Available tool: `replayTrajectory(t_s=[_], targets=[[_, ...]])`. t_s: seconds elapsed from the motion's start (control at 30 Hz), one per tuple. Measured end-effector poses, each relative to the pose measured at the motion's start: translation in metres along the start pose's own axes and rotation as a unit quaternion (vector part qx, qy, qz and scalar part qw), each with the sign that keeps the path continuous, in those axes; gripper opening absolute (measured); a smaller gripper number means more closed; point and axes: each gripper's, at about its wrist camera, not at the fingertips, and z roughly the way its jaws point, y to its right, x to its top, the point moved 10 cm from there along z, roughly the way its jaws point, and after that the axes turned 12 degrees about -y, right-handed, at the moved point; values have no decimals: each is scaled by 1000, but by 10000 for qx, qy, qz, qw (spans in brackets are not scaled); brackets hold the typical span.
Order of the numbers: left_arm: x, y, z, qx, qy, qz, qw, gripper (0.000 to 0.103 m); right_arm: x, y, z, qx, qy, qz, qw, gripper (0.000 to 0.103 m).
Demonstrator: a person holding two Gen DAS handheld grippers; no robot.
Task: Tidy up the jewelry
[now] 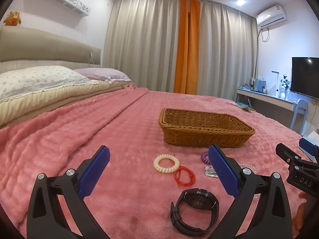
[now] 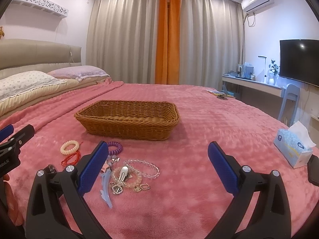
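Basket: brown woven wicker basket sits on the pink fleece bed cover, ahead of both sets of fingers; nothing visible inside.
Left gripper: fingers spread wide, holding nothing; cream spiral hair tie and red cord bracelet lie between them, black wristwatch nearer.
Right gripper: released; clear bead bracelets just inside its left finger.
Handling: probably light, springy, slippery beads; pinch across one strand.
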Motion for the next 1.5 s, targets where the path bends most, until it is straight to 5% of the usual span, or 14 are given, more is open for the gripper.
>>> replayTrajectory(t_s=[1.5], targets=[[-3,-3,1,-183,89,-218,9996,96,-5,2,2,-60,19,27,10000,96]])
